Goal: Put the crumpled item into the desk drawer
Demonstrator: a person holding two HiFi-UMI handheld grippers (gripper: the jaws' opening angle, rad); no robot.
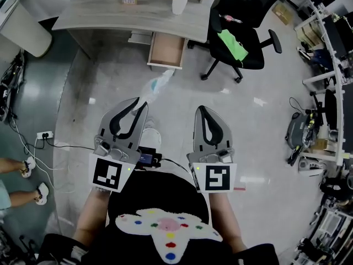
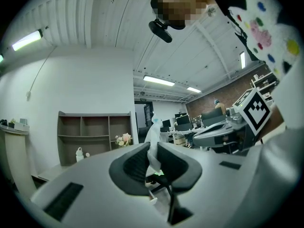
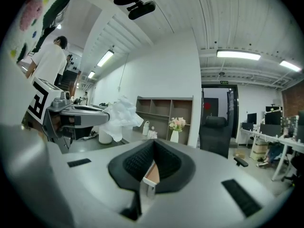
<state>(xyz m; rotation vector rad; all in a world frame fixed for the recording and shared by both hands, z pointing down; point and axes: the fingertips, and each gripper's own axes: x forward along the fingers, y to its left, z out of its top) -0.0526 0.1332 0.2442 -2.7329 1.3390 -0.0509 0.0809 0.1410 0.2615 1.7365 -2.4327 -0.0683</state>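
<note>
Our left gripper (image 2: 152, 148) jaws pinch the crumpled white item (image 2: 153, 136), which sticks out past the tips, held in the air over the floor (image 1: 259, 120). Our right gripper (image 3: 153, 145) jaws are pressed together at the tips, with nothing between them. The desk drawer (image 1: 167, 51) stands open ahead of us, under the desk (image 1: 105, 14), with the office chair (image 1: 238, 35) at its right.

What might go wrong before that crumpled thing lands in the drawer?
The left tongs pinch only an edge of the crumpled item; most of it hangs loose past the tips, so it may slip free. The open drawer lies some way ahead and looks narrow, so the drop might miss.
</note>
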